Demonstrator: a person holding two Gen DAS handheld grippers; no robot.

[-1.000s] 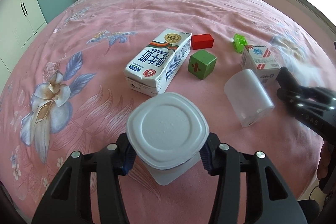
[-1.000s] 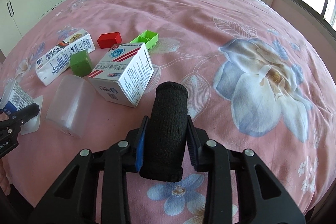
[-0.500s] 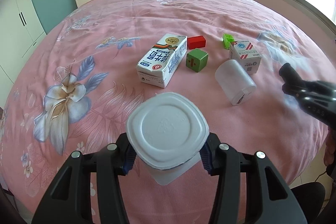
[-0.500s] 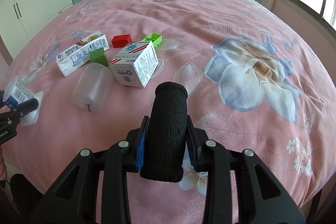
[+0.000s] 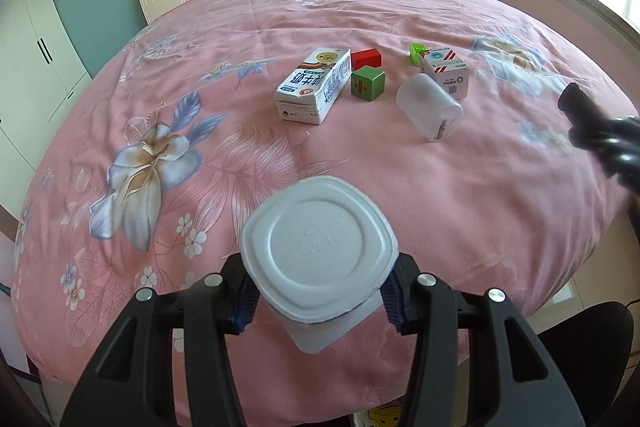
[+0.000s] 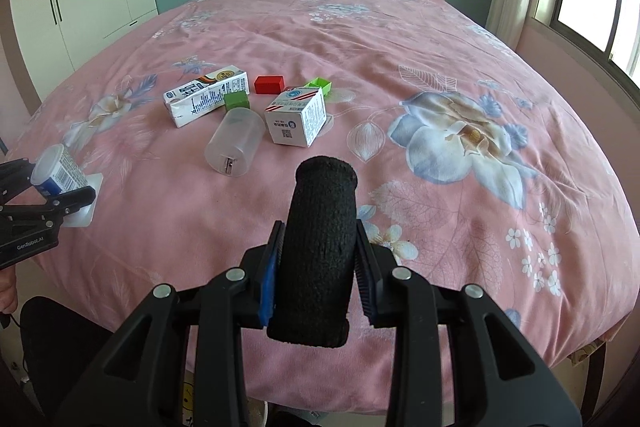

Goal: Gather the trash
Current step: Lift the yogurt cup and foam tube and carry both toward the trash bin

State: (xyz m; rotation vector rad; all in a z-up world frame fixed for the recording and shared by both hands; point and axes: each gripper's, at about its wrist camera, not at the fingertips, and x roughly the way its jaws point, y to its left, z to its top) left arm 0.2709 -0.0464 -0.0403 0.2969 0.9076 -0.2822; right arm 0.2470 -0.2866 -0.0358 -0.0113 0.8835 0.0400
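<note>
While clamped on the yogurt cup [image 5: 318, 253] (left gripper [image 5: 318, 291]) and black roll [image 6: 318, 247] (right gripper [image 6: 318, 275]), carry level off the bed [image 6: 400, 39], keeping squeeze.

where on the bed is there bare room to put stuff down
Bare bedspread right of the white box, out toward the window, and left of the milk carton toward the wardrobe. Crowded in the cluster: carton, green cube, red block, clear cup, white box.
</note>
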